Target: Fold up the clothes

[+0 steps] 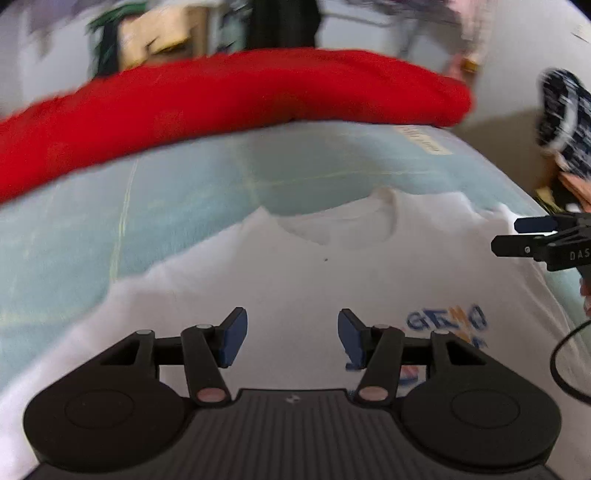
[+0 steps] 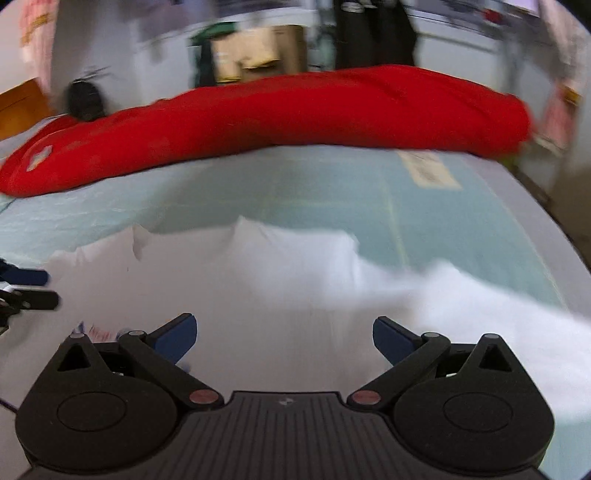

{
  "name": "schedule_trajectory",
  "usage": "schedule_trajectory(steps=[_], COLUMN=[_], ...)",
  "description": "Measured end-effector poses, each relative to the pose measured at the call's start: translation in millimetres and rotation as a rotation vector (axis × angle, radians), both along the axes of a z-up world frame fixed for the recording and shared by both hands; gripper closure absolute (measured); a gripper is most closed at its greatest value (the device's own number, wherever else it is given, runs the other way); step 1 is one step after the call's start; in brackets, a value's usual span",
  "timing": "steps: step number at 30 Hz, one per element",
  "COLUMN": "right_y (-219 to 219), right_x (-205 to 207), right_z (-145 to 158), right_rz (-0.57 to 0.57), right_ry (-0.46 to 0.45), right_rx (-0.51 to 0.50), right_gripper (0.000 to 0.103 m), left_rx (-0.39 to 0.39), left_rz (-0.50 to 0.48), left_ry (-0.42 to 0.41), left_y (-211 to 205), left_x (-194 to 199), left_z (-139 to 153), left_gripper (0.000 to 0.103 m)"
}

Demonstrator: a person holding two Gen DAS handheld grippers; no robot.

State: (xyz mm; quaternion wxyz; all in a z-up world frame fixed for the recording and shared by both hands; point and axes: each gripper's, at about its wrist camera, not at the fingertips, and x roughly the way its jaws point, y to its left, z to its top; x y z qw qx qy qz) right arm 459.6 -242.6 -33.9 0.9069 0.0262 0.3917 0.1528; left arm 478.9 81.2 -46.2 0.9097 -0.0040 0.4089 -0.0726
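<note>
A white T-shirt [image 1: 295, 273] with a blue and orange print [image 1: 447, 321] lies flat on a pale blue bed cover [image 1: 110, 206], collar toward the far side. My left gripper [image 1: 291, 338] hovers open over the shirt's chest, nothing between its blue pads. The right gripper [image 1: 517, 236] pokes in from the right edge over the shirt's shoulder. In the right wrist view, my right gripper [image 2: 284, 338] is wide open above the white shirt [image 2: 295, 280], whose right side is rumpled. The left gripper's fingers [image 2: 33, 288] show at the left edge.
A long red pillow or duvet [image 1: 229, 107] lies across the far side of the bed [image 2: 443, 206]. Cardboard boxes [image 2: 258, 51] and dark hanging clothes [image 2: 373, 33] stand behind it. A dark patterned item [image 1: 565, 122] sits off the bed's right side. A black cable [image 1: 561, 354] loops at the right.
</note>
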Motion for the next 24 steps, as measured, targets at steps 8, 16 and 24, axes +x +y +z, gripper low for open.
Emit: schedule_trajectory(steps=[8, 16, 24], right_y=[-5, -1, 38], right_x=[65, 71, 79], right_z=[-9, -4, -28], right_rz=[0.170, 0.185, 0.233], right_ry=[0.004, 0.006, 0.019], right_rx=[0.016, 0.003, -0.079], right_gripper=[0.000, 0.000, 0.000], left_rx=[0.089, -0.013, -0.051], left_rz=[0.241, 0.271, 0.039], left_ry=[0.066, 0.026, 0.061], left_y=[7, 40, 17], left_x=[8, 11, 53], left_z=[-24, 5, -20], left_gripper=[0.044, 0.049, 0.047])
